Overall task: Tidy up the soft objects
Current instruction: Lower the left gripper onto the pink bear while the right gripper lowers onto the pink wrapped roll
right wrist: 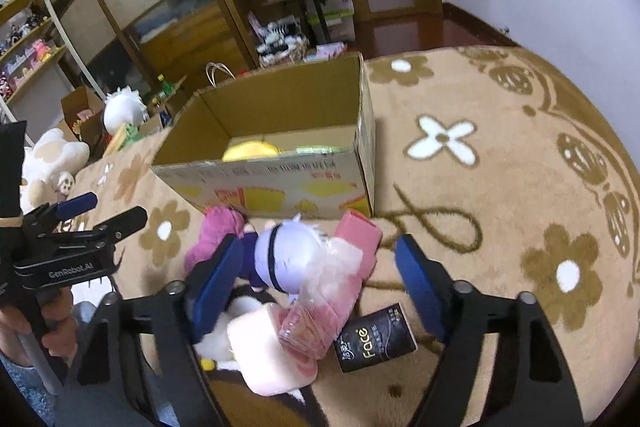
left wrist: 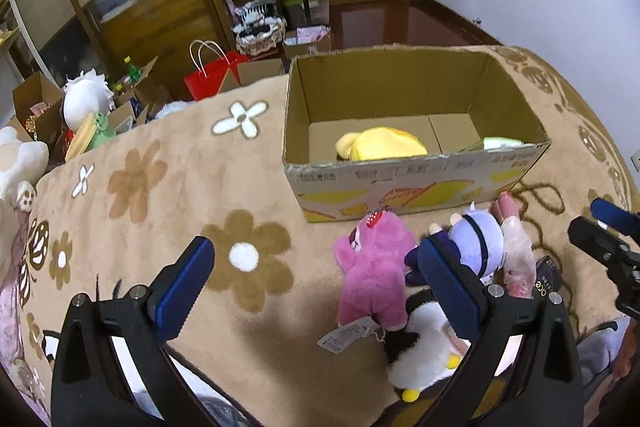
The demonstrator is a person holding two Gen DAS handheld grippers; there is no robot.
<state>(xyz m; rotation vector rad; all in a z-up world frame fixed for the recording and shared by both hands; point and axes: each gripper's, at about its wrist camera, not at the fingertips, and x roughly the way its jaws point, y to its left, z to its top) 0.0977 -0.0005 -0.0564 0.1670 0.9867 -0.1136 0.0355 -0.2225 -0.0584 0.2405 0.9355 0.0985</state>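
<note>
Standing on a tan flower-patterned blanket (left wrist: 168, 195): one open cardboard box (left wrist: 416, 183), flaps up, printed yellow on its near wall.

Contents of box: yellow plush (left wrist: 380, 145) on the floor toward the near wall; pale green item (left wrist: 500, 143) in the near right corner, mostly hidden by the wall, kind not determinable.

Lying outside the box, just in front of its near wall, in one touching cluster: pink plush bear (left wrist: 374, 275) with paper tag, face toward the box; lilac-headed doll (left wrist: 478, 243) beside it; black-and-white plush with yellow feet (left wrist: 420, 355) nearest the camera; pink item in clear wrap (right wrist: 340, 291); pale pink soft block (right wrist: 268, 355); black tissue pack (right wrist: 376, 339) marked "Face", at the right edge of the cluster.

Left gripper (left wrist: 316, 281): jaws wide apart, holding nothing, bare blanket between them; right finger overlapping the lilac-headed doll in view, contact not determinable.

Right gripper (right wrist: 320, 275): jaws partly open, straddling the lilac-headed doll and wrapped pink item; pads not seen pressing on either; nothing gripped.

Beyond the blanket's far edge, on the floor: red paper bag (left wrist: 212, 79), open cartons with assorted goods, white plush (left wrist: 86, 99), wicker basket (left wrist: 260, 39) with striped contents.
</note>
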